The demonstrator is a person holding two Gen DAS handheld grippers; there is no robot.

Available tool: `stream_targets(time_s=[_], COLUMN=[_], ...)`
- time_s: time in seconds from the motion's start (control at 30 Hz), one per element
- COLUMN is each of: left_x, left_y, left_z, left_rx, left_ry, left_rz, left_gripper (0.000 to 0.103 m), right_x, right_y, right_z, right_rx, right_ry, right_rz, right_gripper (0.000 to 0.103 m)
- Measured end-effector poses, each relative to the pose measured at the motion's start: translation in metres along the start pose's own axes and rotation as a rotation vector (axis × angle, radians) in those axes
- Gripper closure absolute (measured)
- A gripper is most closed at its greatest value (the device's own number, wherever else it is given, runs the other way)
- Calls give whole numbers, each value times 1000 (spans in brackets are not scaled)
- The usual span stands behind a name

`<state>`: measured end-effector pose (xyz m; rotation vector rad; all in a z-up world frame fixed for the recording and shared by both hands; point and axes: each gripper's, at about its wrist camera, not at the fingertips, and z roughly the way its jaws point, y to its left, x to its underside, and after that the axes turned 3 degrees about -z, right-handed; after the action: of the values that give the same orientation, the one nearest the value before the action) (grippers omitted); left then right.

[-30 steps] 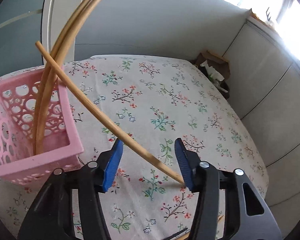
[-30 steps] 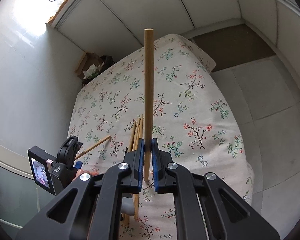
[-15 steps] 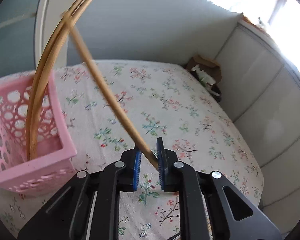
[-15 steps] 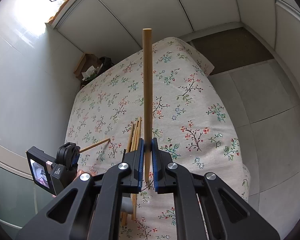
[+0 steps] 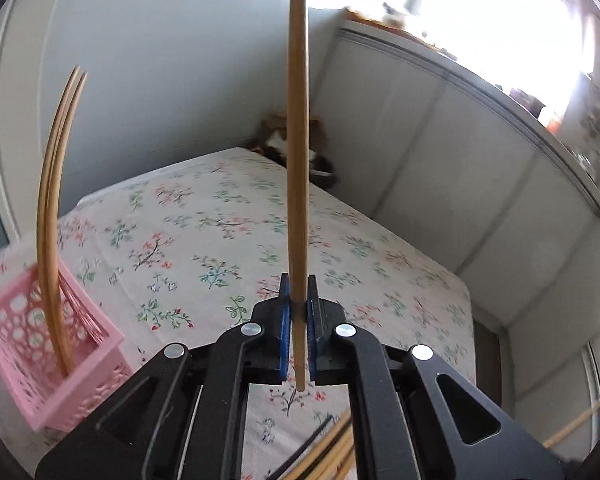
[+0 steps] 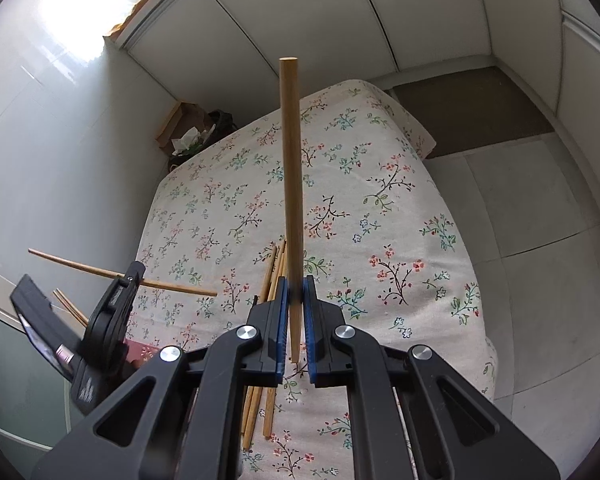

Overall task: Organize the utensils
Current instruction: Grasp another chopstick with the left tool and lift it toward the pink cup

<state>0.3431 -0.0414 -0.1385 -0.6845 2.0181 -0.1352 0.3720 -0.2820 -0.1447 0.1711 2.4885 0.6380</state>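
**Chopsticks: one clamped in each gripper**

The left gripper (image 5: pixel 298 300) is closed on a chopstick (image 5: pixel 299 152) pointing to 12 o'clock. The right gripper (image 6: pixel 295 300) pinches another chopstick (image 6: pixel 291 184) likewise. Loose chopsticks (image 6: pixel 274 276) lie on the floral cloth (image 6: pixel 380 216) just beyond its tips. At 8 o'clock of the left gripper, a pink basket (image 5: pixel 96 376) holds two more chopsticks (image 5: pixel 50 216).
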Motion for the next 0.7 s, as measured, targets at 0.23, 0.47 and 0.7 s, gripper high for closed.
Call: stream_targets(time_s=[0.23,0.47,0.7], left_x=[-10,-45,-79], left_y=[-13,2,52], left_z=[-42,-93,-106], left_rx=[169,306,362], left_ry=[5,-25,-51], left_rz=[117,199,232], left_gripper=[98,97,97], right_x=[1,-1,4], right_y=[3,18,48], right_z=[-10,-27,-43], right_rx=[10,8,-15], right_ry=[-28,-80,-133], right_rz=[-12,-55,-119], right_gripper=[96,96,96])
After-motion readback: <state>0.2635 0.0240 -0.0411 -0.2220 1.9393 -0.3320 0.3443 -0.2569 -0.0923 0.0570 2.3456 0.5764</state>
